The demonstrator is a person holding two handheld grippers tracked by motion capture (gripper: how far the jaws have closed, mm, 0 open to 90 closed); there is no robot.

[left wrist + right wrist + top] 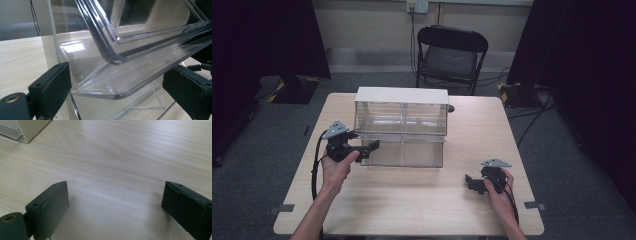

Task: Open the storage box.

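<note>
Clear plastic drawer box sits mid-frame; your left gripper is spread around its lower front lip, your right gripper spread wide at lower right on the table.

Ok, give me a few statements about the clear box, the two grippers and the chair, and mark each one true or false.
1. The left gripper is at the front left corner of the clear box. True.
2. The right gripper is clamped on the box. False: its jaws stand open above bare table, off to the right of the box.
3. A clear tray edge lies between the left gripper's open jaws. True.
4. The box has a black top. False: its top is white.
5. A black folding chair stands beyond the table's far edge. True.
</note>
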